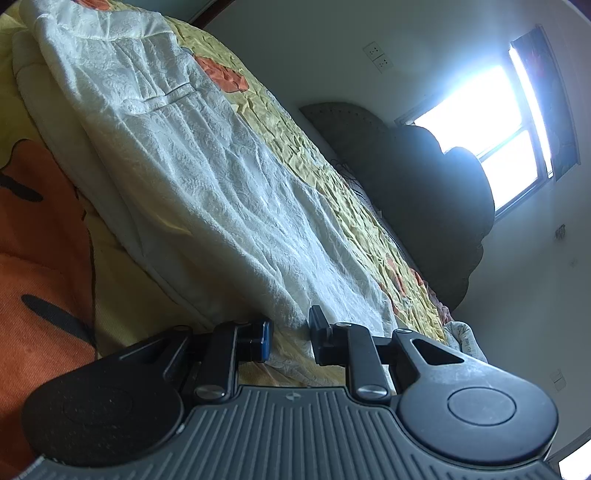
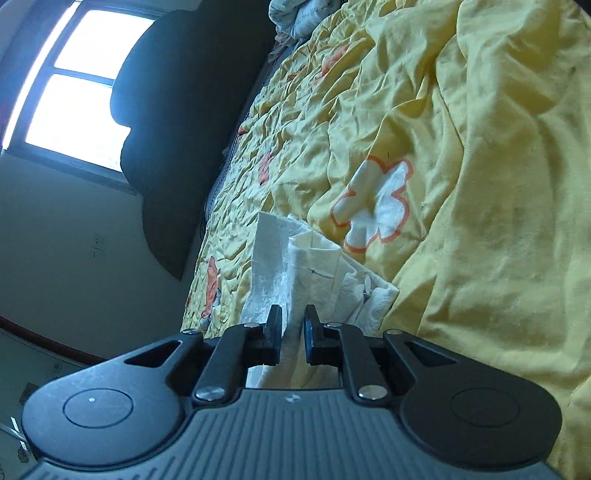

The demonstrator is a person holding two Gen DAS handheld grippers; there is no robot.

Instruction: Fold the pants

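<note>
The white textured pants (image 1: 192, 177) lie stretched out on the yellow quilt (image 1: 321, 155), one end running down to my left gripper (image 1: 290, 330). Its jaws stand apart around the near edge of the pants, with cloth between the fingers. In the right wrist view the waistband end of the pants (image 2: 314, 273) is bunched and lifted, and my right gripper (image 2: 293, 325) has its jaws narrowed on a fold of that cloth, which passes between the fingers.
The yellow quilt with orange and white flower patches (image 2: 376, 203) covers the bed in heavy wrinkles. A dark headboard (image 1: 424, 192) and a bright window (image 1: 491, 122) lie beyond. A printed pillow (image 2: 295, 14) sits near the headboard.
</note>
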